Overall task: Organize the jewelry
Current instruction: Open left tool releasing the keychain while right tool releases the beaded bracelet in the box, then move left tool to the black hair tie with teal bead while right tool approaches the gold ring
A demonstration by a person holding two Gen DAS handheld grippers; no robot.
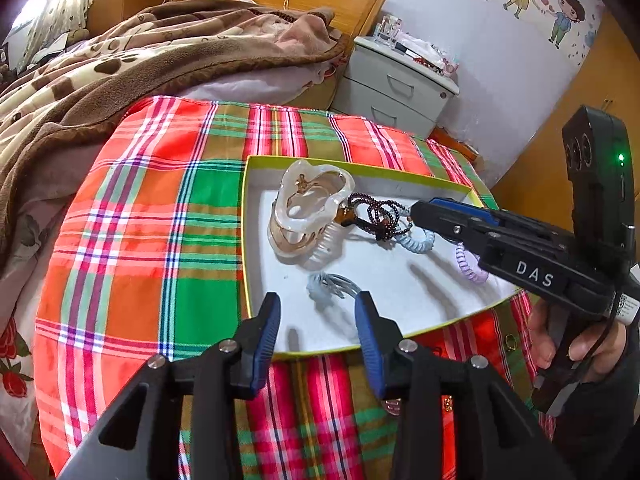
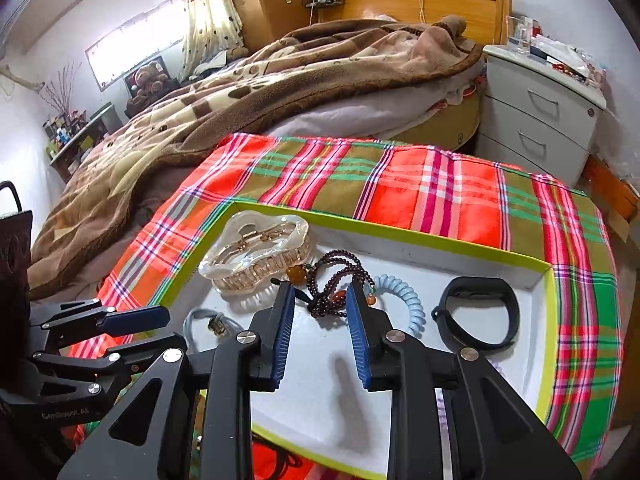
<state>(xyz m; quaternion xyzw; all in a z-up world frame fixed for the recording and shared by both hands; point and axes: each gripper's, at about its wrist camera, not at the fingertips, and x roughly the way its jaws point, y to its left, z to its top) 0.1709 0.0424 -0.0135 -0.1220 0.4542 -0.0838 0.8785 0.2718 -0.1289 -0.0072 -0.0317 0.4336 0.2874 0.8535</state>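
Note:
A white tray with a green rim (image 1: 245, 240) (image 2: 420, 237) sits on a plaid cloth. In it lie a clear hair claw (image 1: 308, 208) (image 2: 256, 252), a dark bead bracelet (image 1: 376, 216) (image 2: 340, 276), a light blue coil tie (image 1: 418, 242) (image 2: 406, 298), a purple coil tie (image 1: 468, 268), a grey-blue hair tie (image 1: 328, 286) (image 2: 200, 320) and a black band (image 2: 478, 316). My left gripper (image 1: 319, 300) (image 2: 176, 326) is open at the tray's near edge, with the grey-blue tie just beyond its tips. My right gripper (image 2: 320, 288) (image 1: 420, 208) is open with its fingers on either side of the bead bracelet, which rests in the tray.
The plaid cloth (image 1: 140, 220) (image 2: 440, 184) covers the surface under the tray. A bed with a brown blanket (image 1: 120, 60) (image 2: 240, 92) lies behind it, and a grey nightstand (image 1: 396, 88) (image 2: 544, 112) stands at the back right. A hand (image 1: 560, 344) holds the right gripper's handle.

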